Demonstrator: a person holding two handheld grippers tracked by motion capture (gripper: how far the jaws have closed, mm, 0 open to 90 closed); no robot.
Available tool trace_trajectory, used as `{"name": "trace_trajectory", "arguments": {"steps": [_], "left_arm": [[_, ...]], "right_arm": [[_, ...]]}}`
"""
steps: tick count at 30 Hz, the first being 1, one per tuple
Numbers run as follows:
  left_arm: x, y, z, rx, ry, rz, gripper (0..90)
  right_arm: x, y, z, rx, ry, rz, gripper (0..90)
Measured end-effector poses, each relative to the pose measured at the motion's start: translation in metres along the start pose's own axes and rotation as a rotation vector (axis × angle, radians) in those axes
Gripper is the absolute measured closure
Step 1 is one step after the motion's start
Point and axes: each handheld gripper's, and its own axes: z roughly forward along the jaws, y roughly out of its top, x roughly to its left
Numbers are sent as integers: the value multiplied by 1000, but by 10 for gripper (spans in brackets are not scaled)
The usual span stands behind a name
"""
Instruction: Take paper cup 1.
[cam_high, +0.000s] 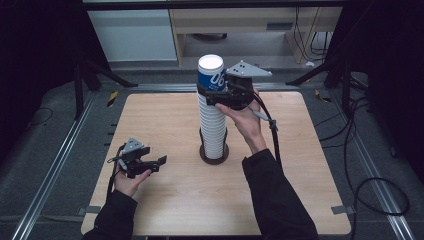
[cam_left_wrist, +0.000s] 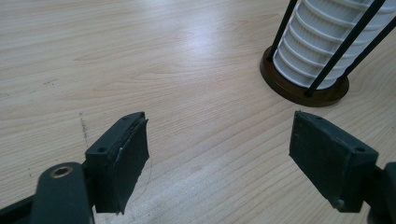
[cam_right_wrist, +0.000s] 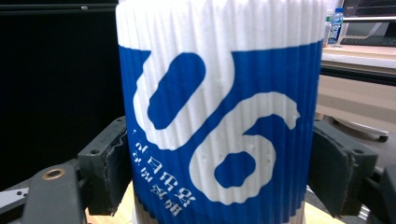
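The right gripper (cam_high: 216, 93) clamps the top blue-and-white paper cup (cam_high: 210, 74) of the upright cup stack (cam_high: 213, 127), while the left gripper (cam_high: 156, 164) hangs open beside the stack's base.

Setting: a lab or test bay for recording handling work, not a home or a shop. A square wooden worktop (cam_high: 165, 200) stands alone on grey carpet (cam_high: 55, 130), with metal rails (cam_high: 47, 170) running along the floor on either side. Black stand legs (cam_high: 107, 75) brace outward near the far corners, and dark curtains (cam_high: 35, 60) close off both sides. Loose black cables (cam_high: 370, 185) loop over the floor to the right. Beyond the bay there is office furniture: a pale wooden desk (cam_high: 225, 22) with wiring behind it. The right gripper view shows another desk with a water bottle (cam_right_wrist: 334, 25).
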Motion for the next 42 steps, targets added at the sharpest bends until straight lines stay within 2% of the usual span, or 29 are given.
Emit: {"name": "trace_trajectory", "arguments": {"steps": [3, 11, 14, 18, 23, 29, 35, 41, 42], "left_arm": [[0, 0, 0, 1, 0, -1, 189], [0, 0, 0, 2, 0, 0, 189], [1, 0, 0, 3, 0, -4, 187], [0, 0, 0, 0, -2, -3, 186], [1, 0, 0, 1, -1, -5, 185], [1, 0, 0, 1, -2, -4, 183], [1, 0, -1, -3, -2, -6, 183], [1, 0, -1, -4, 0, -7, 183], [1, 0, -2, -7, -1, -7, 183]], "right_arm": [[0, 4, -3, -22, 3, 0, 193], [1, 14, -4, -24, 13, -6, 203], [1, 22, -5, -40, 23, -5, 205], [0, 31, -6, -53, 7, -18, 205], [0, 39, -9, -76, 11, -15, 205], [1, 53, -14, -104, 9, -33, 204], [0, 62, -23, -140, 12, -28, 204], [-6, 65, -40, -158, -6, -37, 203], [-8, 65, -48, -154, -20, -51, 204]]}}
